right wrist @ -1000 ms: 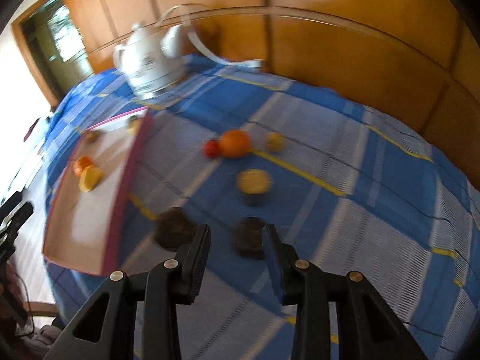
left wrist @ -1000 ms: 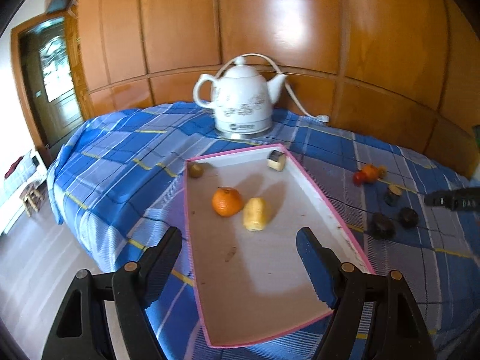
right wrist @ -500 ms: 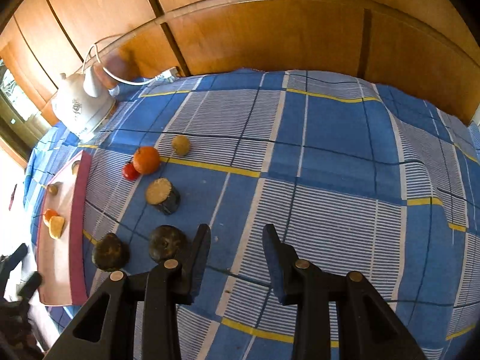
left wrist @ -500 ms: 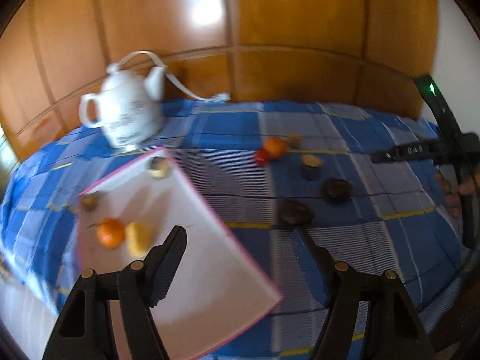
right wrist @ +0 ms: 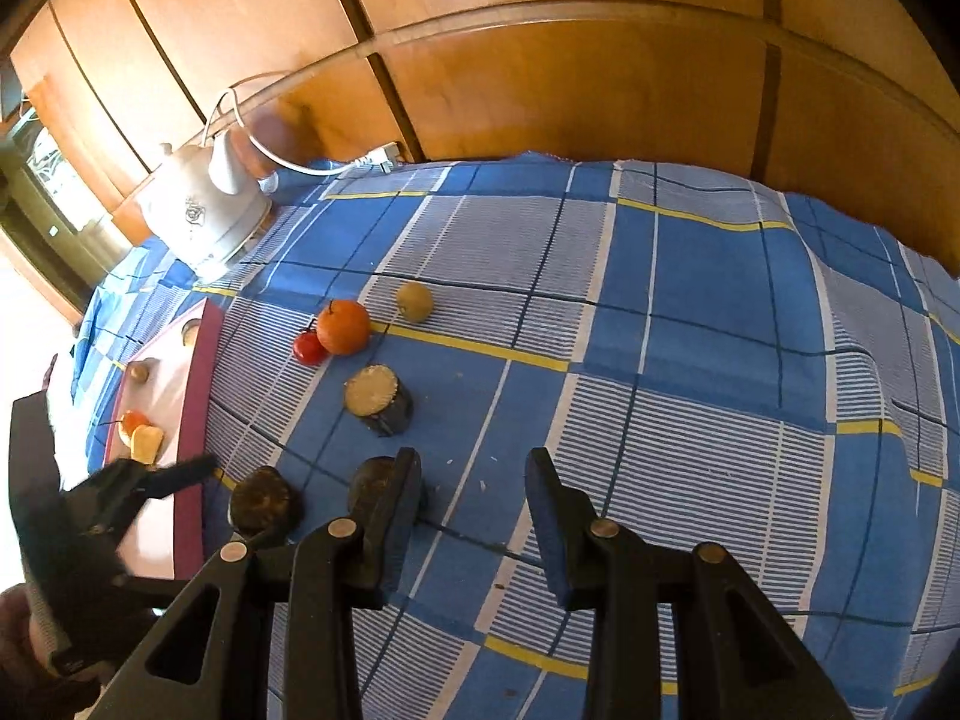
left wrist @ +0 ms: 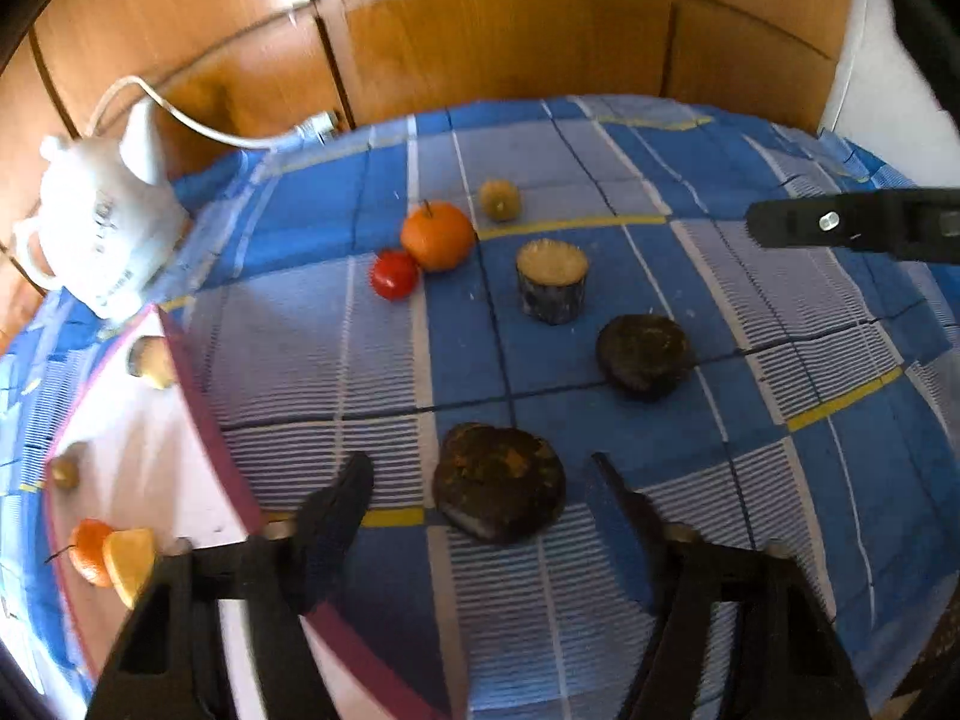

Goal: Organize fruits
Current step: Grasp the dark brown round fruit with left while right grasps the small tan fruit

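The left gripper (left wrist: 480,474) is seen closing around a dark round fruit (left wrist: 499,489) on the blue checked bedspread (left wrist: 690,468), its fingers (left wrist: 342,504) not touching it.

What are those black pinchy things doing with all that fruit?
A person is sorting fruit from the blue checked cloth into the pink-rimmed white tray. The left gripper is closing its jaws around a dark brown round fruit, not yet gripping it. The right gripper hangs empty over the cloth. An orange tangerine awaits.
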Motion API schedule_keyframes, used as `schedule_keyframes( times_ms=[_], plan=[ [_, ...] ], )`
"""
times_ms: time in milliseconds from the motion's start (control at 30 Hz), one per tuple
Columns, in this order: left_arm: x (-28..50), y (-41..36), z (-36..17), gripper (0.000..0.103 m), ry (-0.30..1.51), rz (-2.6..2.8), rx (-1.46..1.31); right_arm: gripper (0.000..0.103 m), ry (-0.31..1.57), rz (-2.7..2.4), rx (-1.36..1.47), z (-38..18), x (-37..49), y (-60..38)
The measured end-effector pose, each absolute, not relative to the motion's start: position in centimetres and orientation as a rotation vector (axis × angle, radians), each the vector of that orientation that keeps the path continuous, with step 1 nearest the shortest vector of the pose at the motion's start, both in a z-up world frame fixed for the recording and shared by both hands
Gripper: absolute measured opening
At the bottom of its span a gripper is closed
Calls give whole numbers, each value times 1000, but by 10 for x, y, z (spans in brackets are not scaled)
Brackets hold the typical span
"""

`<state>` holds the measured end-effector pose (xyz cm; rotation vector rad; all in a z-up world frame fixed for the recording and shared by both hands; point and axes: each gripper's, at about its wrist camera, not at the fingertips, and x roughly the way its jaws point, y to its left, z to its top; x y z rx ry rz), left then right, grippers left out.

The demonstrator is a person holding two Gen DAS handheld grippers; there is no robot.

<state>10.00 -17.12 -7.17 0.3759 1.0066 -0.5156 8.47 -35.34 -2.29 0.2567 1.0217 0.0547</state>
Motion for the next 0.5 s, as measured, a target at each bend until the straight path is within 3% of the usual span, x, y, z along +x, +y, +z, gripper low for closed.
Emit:
schedule_keyframes(
  times_ms=[33, 500],
  plan=[
    [101, -172, -75, 48, 1022, -524, 369, 36, 1021, 56, 255, -23, 85, -353],
    [21, -162, -80, 48, 850, -584, 343, 36, 1051, 47, 228, -30, 85, -350]
  ],
)
